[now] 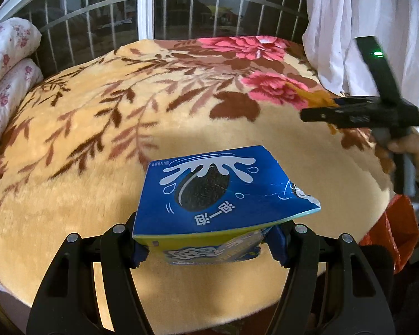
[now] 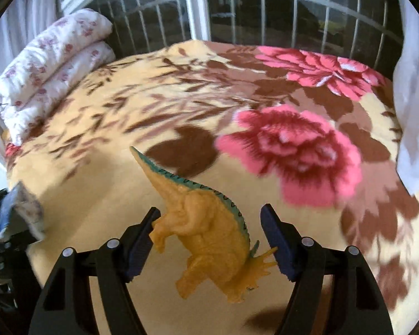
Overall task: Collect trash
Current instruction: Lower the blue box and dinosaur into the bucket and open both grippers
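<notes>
Pinched across its crushed near end by the left gripper, above the floral blanket — blue cookie box, likely light, easily dented; right gripper clasping an orange toy dinosaur — rigid plastic.

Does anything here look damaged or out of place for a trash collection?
Two things. The blue cookie box clamped in the left gripper is torn along its right edge and squashed out of shape. The right gripper holds an orange toy dinosaur by leg and head frill; it looks intact, more a toy than trash.
</notes>
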{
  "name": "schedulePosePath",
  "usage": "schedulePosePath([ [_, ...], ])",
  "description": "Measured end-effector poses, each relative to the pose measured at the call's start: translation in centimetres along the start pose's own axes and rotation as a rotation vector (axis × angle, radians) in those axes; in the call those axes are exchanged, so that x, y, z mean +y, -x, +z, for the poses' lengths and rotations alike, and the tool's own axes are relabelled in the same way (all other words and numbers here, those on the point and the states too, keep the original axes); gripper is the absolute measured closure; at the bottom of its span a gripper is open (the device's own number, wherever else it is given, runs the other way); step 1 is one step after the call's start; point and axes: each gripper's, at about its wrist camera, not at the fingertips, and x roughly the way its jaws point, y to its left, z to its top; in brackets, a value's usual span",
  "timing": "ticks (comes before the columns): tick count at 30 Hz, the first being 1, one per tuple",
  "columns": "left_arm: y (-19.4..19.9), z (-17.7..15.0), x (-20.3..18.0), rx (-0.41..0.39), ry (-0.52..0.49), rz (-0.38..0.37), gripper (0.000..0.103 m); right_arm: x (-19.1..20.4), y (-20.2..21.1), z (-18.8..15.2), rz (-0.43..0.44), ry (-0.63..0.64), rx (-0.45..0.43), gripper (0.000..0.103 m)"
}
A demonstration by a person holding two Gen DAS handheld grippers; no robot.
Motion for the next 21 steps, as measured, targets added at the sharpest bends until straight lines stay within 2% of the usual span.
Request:
schedulePosePath([
  [7,2.6,-2.8,-0.2,-0.019,0.004,0.035,0.038,6.5,5.2,-5.4,-0.029,-0.022,-0.085,0.031],
  [10,3.8,-4.0,-0.4,-0.024,0.003,0.042,0.038,8.5,6.9,-8.0,-0.009,-0.058,-0.123,0.031],
  [17,7.0,-8.4,-1.4,-0.020,-0.023,0.049,0.038,13.1,10.3,-15.7,0.034,-0.138,-0.155,0.031],
  [21,7.5,-11.9,-2.2,0.024,-0.067,0.062,0.038,15.1,11.4,-19.5,0.018,-0.147,-0.153,0.031],
])
